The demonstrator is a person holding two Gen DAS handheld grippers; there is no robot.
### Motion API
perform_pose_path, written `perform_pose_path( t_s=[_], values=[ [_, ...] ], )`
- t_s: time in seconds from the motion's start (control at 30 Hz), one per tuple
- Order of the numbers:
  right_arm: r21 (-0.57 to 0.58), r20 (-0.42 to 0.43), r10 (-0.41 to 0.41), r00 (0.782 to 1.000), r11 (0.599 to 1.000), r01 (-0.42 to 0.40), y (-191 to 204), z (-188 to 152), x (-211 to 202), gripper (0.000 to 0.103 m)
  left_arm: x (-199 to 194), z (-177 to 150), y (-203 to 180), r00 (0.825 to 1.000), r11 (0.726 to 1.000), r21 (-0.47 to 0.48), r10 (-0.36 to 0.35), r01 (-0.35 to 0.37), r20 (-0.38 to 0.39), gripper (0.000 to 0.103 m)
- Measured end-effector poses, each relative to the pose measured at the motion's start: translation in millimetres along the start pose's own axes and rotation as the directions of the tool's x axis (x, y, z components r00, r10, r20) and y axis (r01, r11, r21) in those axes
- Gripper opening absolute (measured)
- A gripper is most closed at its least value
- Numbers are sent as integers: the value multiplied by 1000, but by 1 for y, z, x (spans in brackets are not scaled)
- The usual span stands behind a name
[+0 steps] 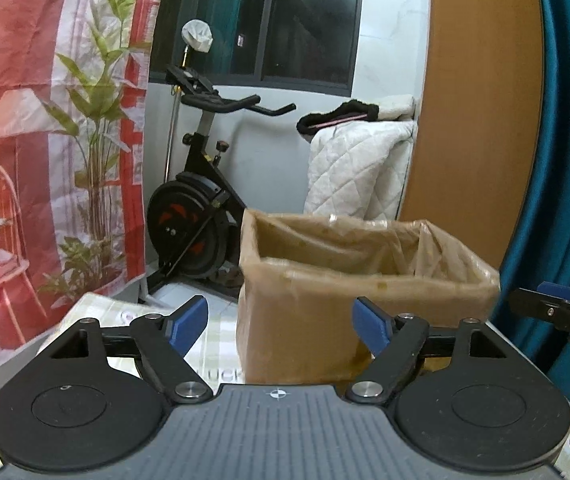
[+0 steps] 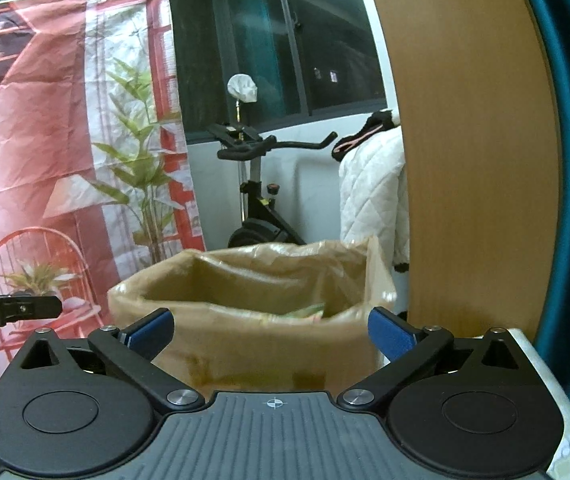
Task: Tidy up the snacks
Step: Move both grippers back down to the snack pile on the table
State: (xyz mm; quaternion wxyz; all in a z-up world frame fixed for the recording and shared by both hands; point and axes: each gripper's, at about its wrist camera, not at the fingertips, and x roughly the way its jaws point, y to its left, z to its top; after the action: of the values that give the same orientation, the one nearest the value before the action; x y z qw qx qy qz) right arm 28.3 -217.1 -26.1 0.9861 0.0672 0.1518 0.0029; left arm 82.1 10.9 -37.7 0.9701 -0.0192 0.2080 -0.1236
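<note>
1. The printed backdrop (red room, potted palm) fills the left of both views; the right wrist view shows its full width and top edge, the left wrist view only a slice.
2. A wooden panel and a teal curtain stand at the right in both views.
3. The exercise bike shows down to its flywheel only in the left wrist view; in the right wrist view the box hides its lower half. A white quilted cover hangs just beside it.
4. The cardboard box, the task's container, stands on the table straight ahead of both grippers. It is brown, open-topped, lined with clear plastic film folded over its rim, and slightly blurred.
5. Only the right wrist view looks over the near wall into the box: a greenish packet, probably a snack, lies low inside at the right, too blurred to tell more.
6. The left gripper has its blue-padded jaws standing apart with nothing between them, the box just beyond.
7. The right gripper has its jaws spread wider, also empty; one of its fingers juts in at the right edge of the left wrist view.
</note>
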Motion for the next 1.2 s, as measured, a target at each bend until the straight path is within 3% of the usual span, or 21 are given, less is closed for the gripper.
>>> perform_pose_path(
  t_s=[0.5, 1.2],
  values=[
    [-20, -81, -7, 997, 1000, 6, 14, -57, -33, 102, -23, -59, 9, 995, 997, -78, 6, -13, -96, 92],
    [-27, -244, -24, 969, 999, 18, 3, -116, -30, 102, -28, -113, 12, 971, 992, -119, 12, -42, -240, 92]
  ],
)
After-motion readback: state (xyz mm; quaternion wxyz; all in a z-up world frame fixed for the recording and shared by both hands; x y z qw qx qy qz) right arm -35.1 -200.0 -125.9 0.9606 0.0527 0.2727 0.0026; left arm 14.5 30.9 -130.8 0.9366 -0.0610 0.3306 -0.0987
